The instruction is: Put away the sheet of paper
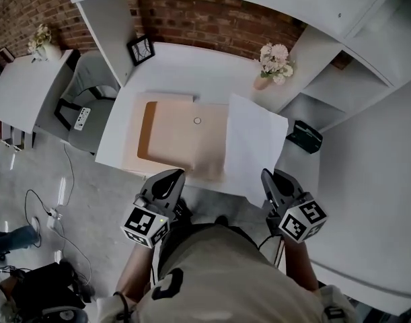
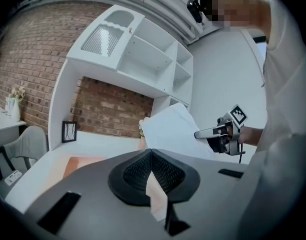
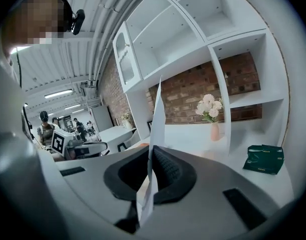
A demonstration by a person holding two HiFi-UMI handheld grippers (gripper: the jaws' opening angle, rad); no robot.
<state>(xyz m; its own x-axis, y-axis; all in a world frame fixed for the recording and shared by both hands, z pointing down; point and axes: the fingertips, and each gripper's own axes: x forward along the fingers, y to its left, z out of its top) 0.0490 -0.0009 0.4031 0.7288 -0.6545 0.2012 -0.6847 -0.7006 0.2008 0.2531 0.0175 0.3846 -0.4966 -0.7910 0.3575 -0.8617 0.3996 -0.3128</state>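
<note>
A white sheet of paper (image 1: 253, 143) rises off the white desk (image 1: 185, 69), with my right gripper (image 1: 268, 175) shut on its near corner. In the right gripper view the sheet (image 3: 157, 129) stands edge-on between the shut jaws of that gripper (image 3: 148, 184). To its left lies a tan folder (image 1: 185, 136) with a small snap button (image 1: 197, 120). My left gripper (image 1: 171, 175) is shut on the folder's near edge; a peach strip shows between its jaws (image 2: 153, 184). The left gripper view also shows the lifted sheet (image 2: 173, 131) and the right gripper (image 2: 213, 132).
A vase of flowers (image 1: 272, 62) and a small picture frame (image 1: 140, 49) stand at the back of the desk. A dark green box (image 1: 305, 136) lies at the right. White shelves (image 1: 366, 39) rise around the desk. A grey chair (image 1: 84, 106) stands to the left.
</note>
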